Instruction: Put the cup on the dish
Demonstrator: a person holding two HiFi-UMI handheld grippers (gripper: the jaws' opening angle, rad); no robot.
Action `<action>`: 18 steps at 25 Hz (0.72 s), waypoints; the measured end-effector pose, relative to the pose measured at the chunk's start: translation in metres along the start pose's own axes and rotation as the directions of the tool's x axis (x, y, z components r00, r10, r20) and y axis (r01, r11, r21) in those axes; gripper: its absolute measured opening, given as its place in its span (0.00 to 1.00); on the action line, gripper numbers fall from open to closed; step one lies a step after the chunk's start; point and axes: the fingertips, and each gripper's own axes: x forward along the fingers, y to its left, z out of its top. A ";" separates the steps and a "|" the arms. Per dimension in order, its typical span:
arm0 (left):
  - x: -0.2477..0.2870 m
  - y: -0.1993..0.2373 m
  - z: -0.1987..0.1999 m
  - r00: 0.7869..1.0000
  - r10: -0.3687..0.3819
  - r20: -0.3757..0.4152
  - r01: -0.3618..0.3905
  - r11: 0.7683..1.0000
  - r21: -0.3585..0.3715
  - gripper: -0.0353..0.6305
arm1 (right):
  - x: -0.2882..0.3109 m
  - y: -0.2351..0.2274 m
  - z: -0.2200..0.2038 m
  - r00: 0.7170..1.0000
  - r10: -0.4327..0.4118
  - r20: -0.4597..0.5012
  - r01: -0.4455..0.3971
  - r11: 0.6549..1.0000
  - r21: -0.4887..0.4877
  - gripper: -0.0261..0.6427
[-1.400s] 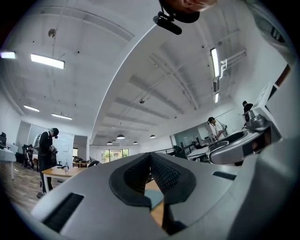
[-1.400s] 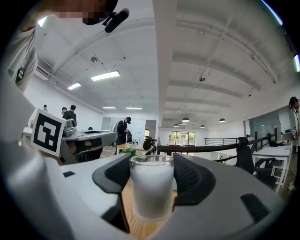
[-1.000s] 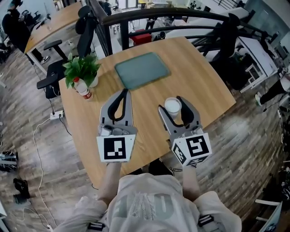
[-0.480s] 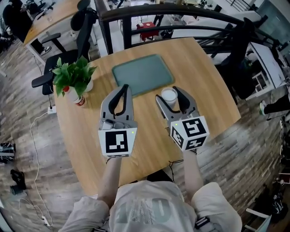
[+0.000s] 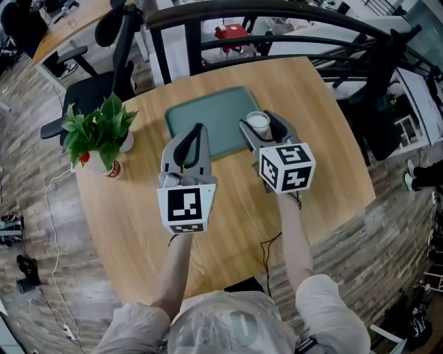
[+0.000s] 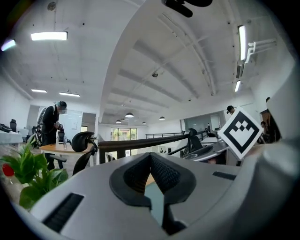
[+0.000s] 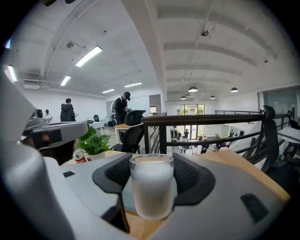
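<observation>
The cup (image 5: 258, 122) is a small frosted white glass, held upright between the pads of my right gripper (image 5: 259, 125), which is shut on it. It hangs over the right edge of the dish (image 5: 208, 119), a flat grey-green rectangular tray on the wooden table (image 5: 325, 145). In the right gripper view the cup (image 7: 151, 190) fills the gap between the dark pads (image 7: 194, 180). My left gripper (image 5: 196, 131) is shut and holds nothing, its tips over the dish's near edge. In the left gripper view the left gripper's (image 6: 151, 159) tips meet.
A potted green plant (image 5: 97, 130) and a red-labelled bottle (image 5: 113, 168) stand at the table's left. A black railing (image 5: 277, 10) and an office chair (image 5: 83, 97) lie beyond the far edge. People stand at desks far behind.
Both grippers have moved forward across the table. The cup, still in the right gripper, has gone from the bare wood near me to the dish's right edge.
</observation>
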 end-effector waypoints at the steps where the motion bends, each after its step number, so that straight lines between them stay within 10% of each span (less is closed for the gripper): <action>1: 0.007 0.001 -0.006 1.000 0.002 -0.011 -0.002 1.000 -0.002 0.07 | 0.015 -0.007 -0.003 1.000 0.004 -0.007 -0.004 1.000 0.011 0.45; 18: 0.057 0.034 -0.112 0.976 0.079 -0.205 -0.096 0.992 -0.076 0.07 | 0.198 -0.081 -0.062 0.994 0.003 -0.112 -0.001 1.000 0.010 0.45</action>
